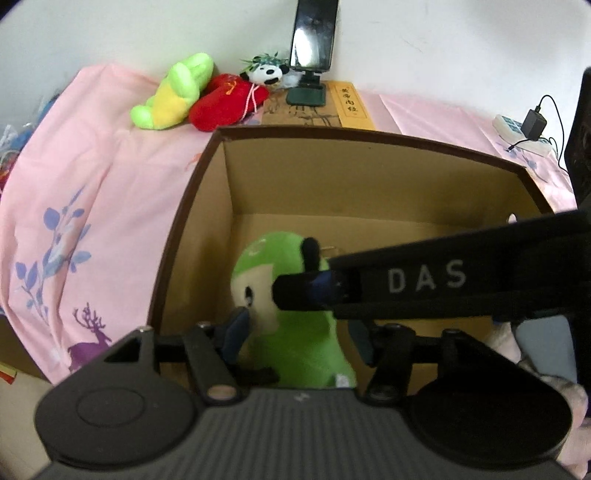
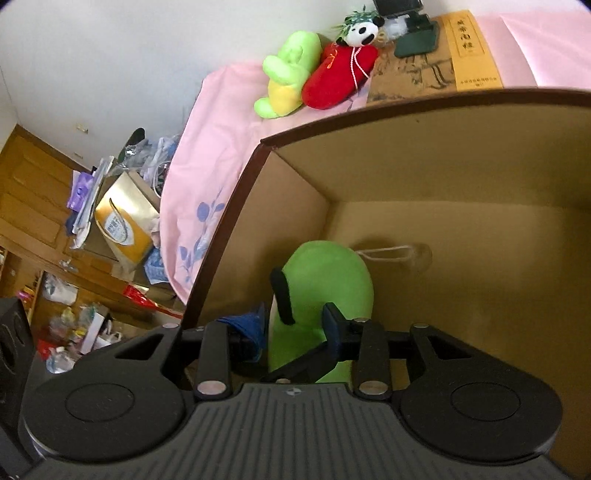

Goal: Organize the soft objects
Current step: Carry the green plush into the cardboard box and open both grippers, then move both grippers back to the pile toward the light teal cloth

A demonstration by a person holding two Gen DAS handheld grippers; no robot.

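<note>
In the left wrist view, a pink floral bedsheet (image 1: 92,166) fills the 9 o'clock side. On it, toward 11 o'clock, lie a green-and-yellow plush (image 1: 173,92) and, touching it, a red plush (image 1: 225,103). A small panda plush (image 1: 267,74) sits just behind the red plush, at 12 o'clock. Beside the panda stands a phone on a stand (image 1: 314,33), resting on a yellow-edged book (image 1: 347,103).

An open cardboard box (image 1: 192,206) takes up the centre. A green plush toy (image 1: 258,254) with a pale face and a black ear stands inside, against the box's left wall, at about 6 o'clock. The left gripper (image 1: 297,338) straddles the toy's body. Its jaws are apart, one pad on each flank, and neither visibly squeezes the fabric, so it looks released.

From 3 o'clock the right gripper (image 2: 293,330) reaches in over the toy's head. In its own view its jaws also stand apart around the toy's back, with the black ear loose between them and nothing clamped.

A power strip (image 1: 524,133) with a plugged-in adapter lies at 2 o'clock. In the right wrist view, a gold paper bag (image 2: 125,225) sits among clutter at 9 o'clock.
</note>
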